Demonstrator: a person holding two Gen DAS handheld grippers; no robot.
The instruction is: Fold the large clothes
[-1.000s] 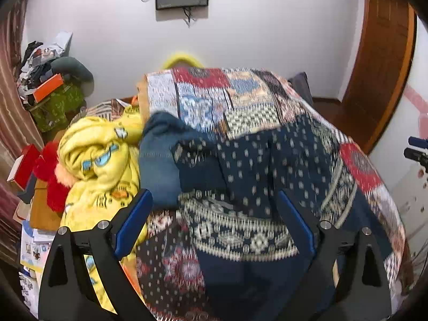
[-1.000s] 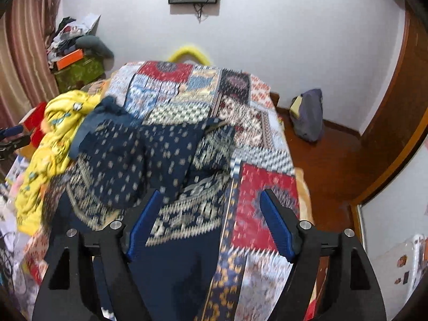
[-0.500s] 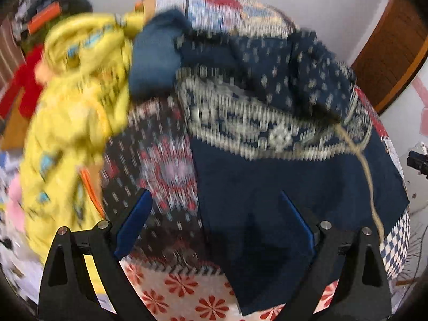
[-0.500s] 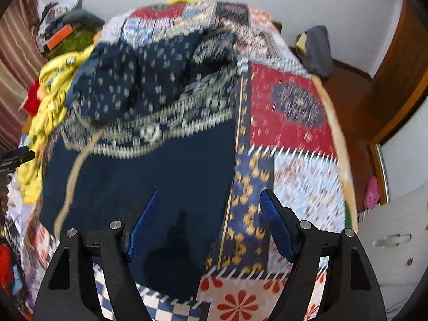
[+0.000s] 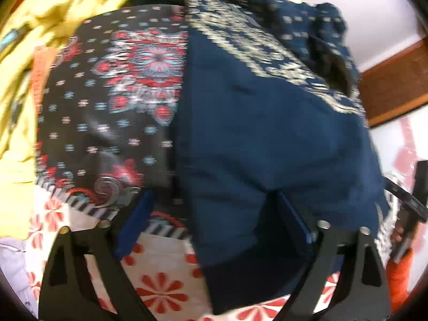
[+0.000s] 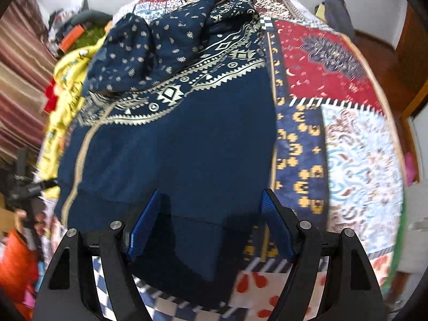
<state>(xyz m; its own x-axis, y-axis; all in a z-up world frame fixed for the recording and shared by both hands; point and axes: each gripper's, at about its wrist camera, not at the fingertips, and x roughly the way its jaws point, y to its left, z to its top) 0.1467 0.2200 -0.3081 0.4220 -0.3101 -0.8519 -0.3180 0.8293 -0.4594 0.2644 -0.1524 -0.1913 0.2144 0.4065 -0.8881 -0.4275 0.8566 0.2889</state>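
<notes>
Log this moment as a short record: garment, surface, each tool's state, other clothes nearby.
garment: navy garment with pale patterned band, lying partly bunched on the bed
surface: patchwork bedspread
left tool: jaws have just been closing, near hem edge between them, not pinched yet
right tool: open, straddling the near hem
nearby: yellow garment beside the navy one

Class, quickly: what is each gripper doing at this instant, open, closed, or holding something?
Left gripper: open, jaws just been closing, astride the navy garment's hem, not yet gripping.
Right gripper: open, pads either side of the same hem, holding nothing.
</notes>
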